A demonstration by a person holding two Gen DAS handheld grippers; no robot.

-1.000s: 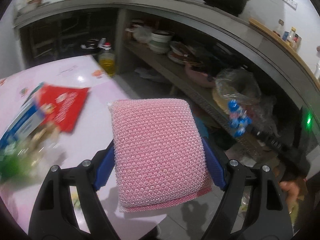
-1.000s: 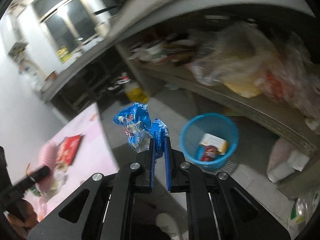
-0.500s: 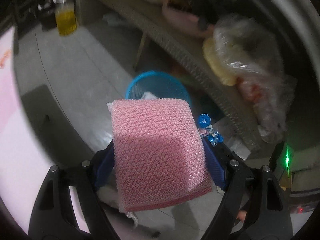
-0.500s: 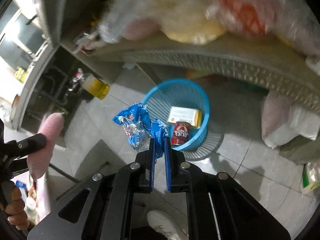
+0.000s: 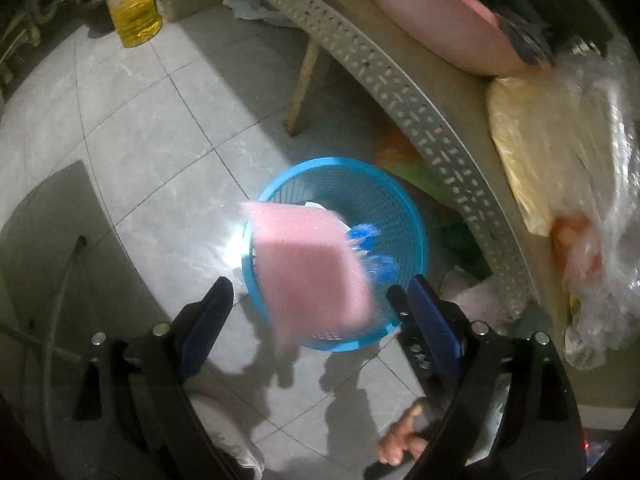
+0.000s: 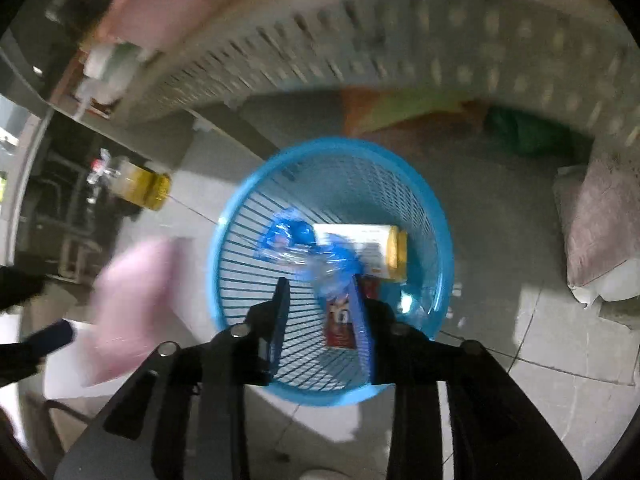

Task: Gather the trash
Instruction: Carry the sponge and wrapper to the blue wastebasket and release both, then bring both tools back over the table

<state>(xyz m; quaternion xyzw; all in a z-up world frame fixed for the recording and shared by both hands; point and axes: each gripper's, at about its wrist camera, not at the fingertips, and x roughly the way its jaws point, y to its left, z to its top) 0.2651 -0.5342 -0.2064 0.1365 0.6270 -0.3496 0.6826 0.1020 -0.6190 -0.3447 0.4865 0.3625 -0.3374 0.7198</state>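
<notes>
Both jaws have just been opening and now stand apart, nothing between: the soft, light pink sponge (image 5: 316,276) and crinkly blue wrapper (image 6: 312,252) are dropping toward the blue basket (image 6: 434,208).

A pink mesh scrubbing sponge (image 5: 312,276) is smeared by motion blur, its weave unreadable, and it hides the near left wall of a round blue plastic mesh basket (image 5: 404,208). A crumpled blue plastic wrapper (image 6: 316,252) is blurred too, covering part of a white carton (image 6: 360,240). The perforated grey shelf (image 6: 360,40) above is streaked.
</notes>
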